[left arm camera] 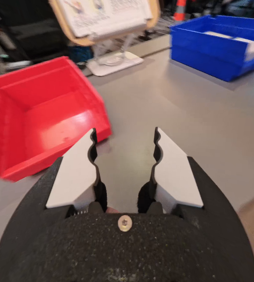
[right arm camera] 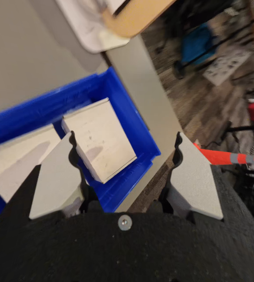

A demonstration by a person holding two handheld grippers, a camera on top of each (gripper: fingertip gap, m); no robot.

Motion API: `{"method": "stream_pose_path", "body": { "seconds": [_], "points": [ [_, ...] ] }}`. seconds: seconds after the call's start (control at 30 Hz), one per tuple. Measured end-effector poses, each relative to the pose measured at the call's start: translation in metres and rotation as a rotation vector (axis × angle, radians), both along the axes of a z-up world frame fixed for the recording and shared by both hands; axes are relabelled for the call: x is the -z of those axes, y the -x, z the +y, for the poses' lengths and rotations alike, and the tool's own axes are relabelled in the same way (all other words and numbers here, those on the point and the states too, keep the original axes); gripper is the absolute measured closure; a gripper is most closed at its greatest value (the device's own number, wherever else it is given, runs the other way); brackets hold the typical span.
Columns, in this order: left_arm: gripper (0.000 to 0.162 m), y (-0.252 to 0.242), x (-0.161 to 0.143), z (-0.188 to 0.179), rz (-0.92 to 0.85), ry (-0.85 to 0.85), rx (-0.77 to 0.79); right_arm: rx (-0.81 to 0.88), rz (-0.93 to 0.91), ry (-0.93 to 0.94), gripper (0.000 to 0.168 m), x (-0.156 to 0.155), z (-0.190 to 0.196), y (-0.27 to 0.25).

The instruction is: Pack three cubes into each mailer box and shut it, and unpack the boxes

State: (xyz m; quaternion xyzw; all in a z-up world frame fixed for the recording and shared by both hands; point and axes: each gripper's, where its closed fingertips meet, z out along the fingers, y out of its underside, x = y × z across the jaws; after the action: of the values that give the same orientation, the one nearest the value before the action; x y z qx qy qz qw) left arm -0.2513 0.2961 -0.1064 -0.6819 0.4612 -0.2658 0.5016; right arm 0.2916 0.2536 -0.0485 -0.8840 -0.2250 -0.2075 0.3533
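My right gripper (right arm camera: 124, 134) hangs with its jaws spread wide and nothing between them, tilted over the near corner of the blue bin (right arm camera: 129, 106). Just ahead of its left finger lies a shut white mailer box (right arm camera: 102, 137), flat in the bin's right end; a second white box (right arm camera: 16, 151) sits off to the left of it, partly behind that finger. My left gripper (left arm camera: 124, 129) is also parted and empty, above bare grey table (left arm camera: 176, 122), with an empty red bin (left arm camera: 44, 119) to its left and the blue bin well ahead to the right. I see no cubes in either view.

I judge the mailer box to be light cardboard: stiff along its folded edges, springy across the broad lid, and fairly smooth, so a pinch on the face alone would likely slip. The bin walls crowd its far and right sides. I would take it across the short, thick edge nearest my right gripper, where a gap shows beside the neighbouring box, and lift gently; squeezing hard could buckle the wall. Both views are blurred, so finer detail escapes me.
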Motion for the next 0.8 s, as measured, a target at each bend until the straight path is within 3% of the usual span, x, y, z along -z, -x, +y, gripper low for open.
{"method": "stream_pose_path", "body": {
  "seconds": [0.07,0.13,0.23,0.3,0.43,0.53,0.8],
  "points": [
    [0.098,0.023,-0.004,0.027,-0.030,-0.029,-0.193,0.101,0.029,-0.168,0.044,-0.034,-0.018,0.015],
    [0.094,0.035,0.003,0.038,-0.033,0.004,-0.270,0.228,0.085,-0.336,0.051,-0.054,-0.044,0.033],
    [0.089,0.047,0.012,0.048,-0.001,0.045,-0.342,0.439,0.199,-0.642,0.087,-0.066,-0.090,0.063],
    [0.086,0.049,0.013,0.052,-0.009,0.061,-0.359,0.504,0.271,-0.727,0.091,-0.050,-0.117,0.090],
    [0.085,0.056,0.017,0.059,0.013,0.054,-0.404,0.677,0.405,-0.689,0.098,0.025,-0.159,0.132],
    [0.088,0.063,0.023,0.069,0.064,0.014,-0.461,0.728,0.529,-0.601,0.098,0.072,-0.170,0.156],
    [0.090,0.065,0.038,0.076,0.062,0.103,-0.459,0.713,0.629,-0.533,0.098,0.097,-0.161,0.161]
  ]
}}
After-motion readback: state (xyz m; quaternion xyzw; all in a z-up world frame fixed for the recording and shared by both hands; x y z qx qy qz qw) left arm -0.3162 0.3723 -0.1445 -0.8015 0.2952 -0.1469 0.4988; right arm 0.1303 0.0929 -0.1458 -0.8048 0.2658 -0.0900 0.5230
